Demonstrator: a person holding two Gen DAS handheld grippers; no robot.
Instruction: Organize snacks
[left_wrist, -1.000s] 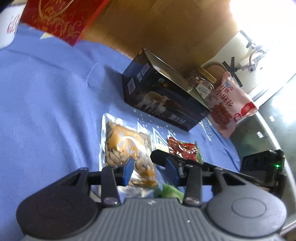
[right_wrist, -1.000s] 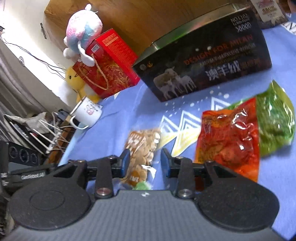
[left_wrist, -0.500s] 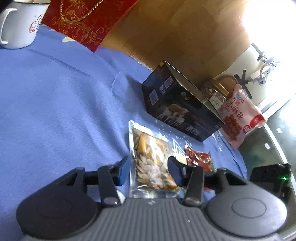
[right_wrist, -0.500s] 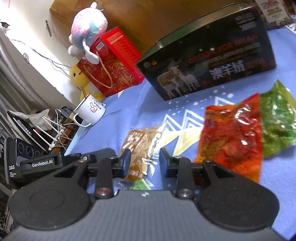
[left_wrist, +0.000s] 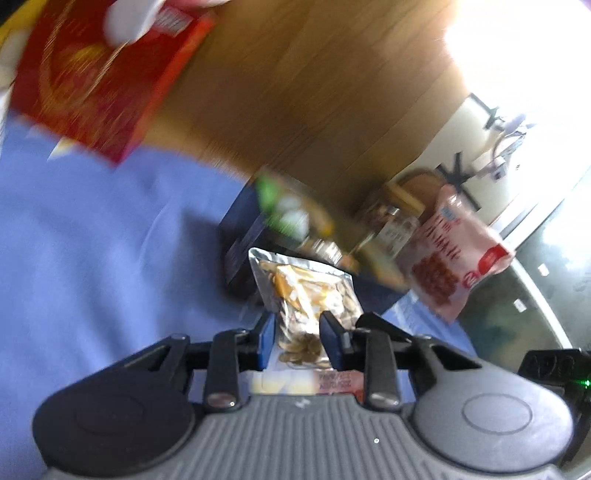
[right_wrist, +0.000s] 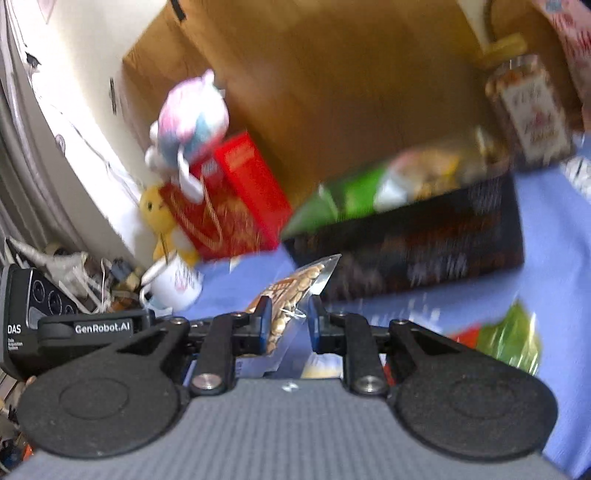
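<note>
A clear packet of nuts (left_wrist: 306, 284) hangs above the blue cloth (left_wrist: 92, 258), off the table. My left gripper (left_wrist: 297, 334) is closing its jaws, and its blue pads press the packet's lower end. In the right wrist view the same packet (right_wrist: 295, 291) sits between the pads of my right gripper (right_wrist: 290, 321), whose jaws are also closing on it. Just behind stands the dark open box (right_wrist: 424, 251) with a green packet (right_wrist: 351, 199) inside. Both views are blurred by motion.
A red and green snack packet (right_wrist: 509, 339) lies on the cloth at the right. A pink snack bag (left_wrist: 450, 258) and a jar (right_wrist: 528, 110) stand past the box. At the far left are a red gift bag (right_wrist: 229, 206), a plush toy (right_wrist: 192, 118) and a white mug (right_wrist: 173, 284).
Both grippers have narrowed onto the nut packet and risen with it off the cloth. The views now look higher, over the box's rim and into it.
</note>
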